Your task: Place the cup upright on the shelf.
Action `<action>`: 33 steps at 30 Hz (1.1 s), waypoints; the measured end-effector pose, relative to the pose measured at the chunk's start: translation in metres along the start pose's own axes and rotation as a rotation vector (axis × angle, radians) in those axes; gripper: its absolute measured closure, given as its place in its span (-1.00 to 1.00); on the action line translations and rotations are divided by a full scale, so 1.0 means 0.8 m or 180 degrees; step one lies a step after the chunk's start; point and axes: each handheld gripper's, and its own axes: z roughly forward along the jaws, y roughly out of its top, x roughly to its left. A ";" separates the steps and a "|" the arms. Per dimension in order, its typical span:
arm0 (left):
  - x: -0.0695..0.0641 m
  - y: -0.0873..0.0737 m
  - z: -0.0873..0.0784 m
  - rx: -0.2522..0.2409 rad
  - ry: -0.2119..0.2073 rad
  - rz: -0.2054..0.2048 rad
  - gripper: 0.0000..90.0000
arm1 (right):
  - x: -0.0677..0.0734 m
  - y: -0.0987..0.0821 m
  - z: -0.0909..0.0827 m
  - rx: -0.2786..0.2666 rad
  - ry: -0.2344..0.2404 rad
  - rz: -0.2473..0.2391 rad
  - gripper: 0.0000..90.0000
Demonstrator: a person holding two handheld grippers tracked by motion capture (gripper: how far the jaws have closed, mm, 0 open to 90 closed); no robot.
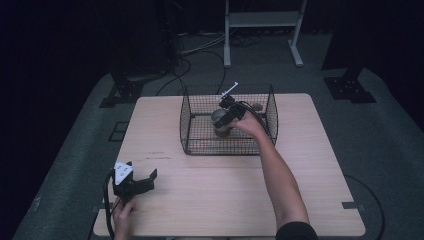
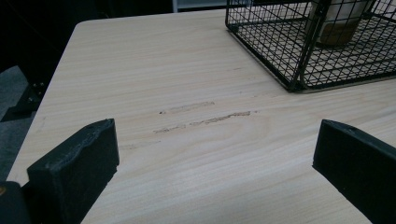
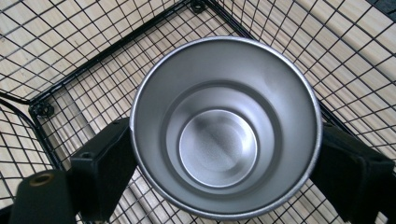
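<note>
metal cup set down in the wire basket
right gripper jaws apart beside the cup; lift straight up, clear of the rim. left gripper wide apart over the bench.

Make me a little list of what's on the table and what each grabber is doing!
table: light wood, some scuff marks
basket: black wire basket on the far half of the table
cup: shiny metal cup, upright and empty, inside the basket
right gripper: reaches into the basket, a jaw on each side of the cup; whether they press it is unclear
left gripper: near the table's front left corner, jaws wide apart, holding nothing
</note>
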 end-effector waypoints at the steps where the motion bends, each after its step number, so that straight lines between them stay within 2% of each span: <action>1: 0.000 0.000 0.000 -0.0001 0.0000 -0.0001 -1.00 | 0.000 0.000 0.000 0.0000 -0.0005 -0.0002 -0.71; 13: -0.001 0.000 0.000 0.0008 -0.0006 0.0028 -1.00 | 0.001 -0.005 -0.004 -0.0029 -0.0035 0.0030 -0.74; 16: -0.001 0.000 -0.001 0.0003 -0.0006 0.0027 -1.00 | 0.002 -0.005 -0.007 -0.0093 0.0000 0.0056 -0.81; 25: -0.001 0.000 -0.001 -0.0012 -0.0004 0.0026 -1.00 | 0.003 -0.002 -0.020 -0.0207 -0.0022 0.0088 -0.84; 33: -0.001 0.000 -0.001 -0.0003 -0.0009 0.0035 -1.00 | -0.004 -0.002 -0.042 -0.0379 -0.0043 0.0248 -0.90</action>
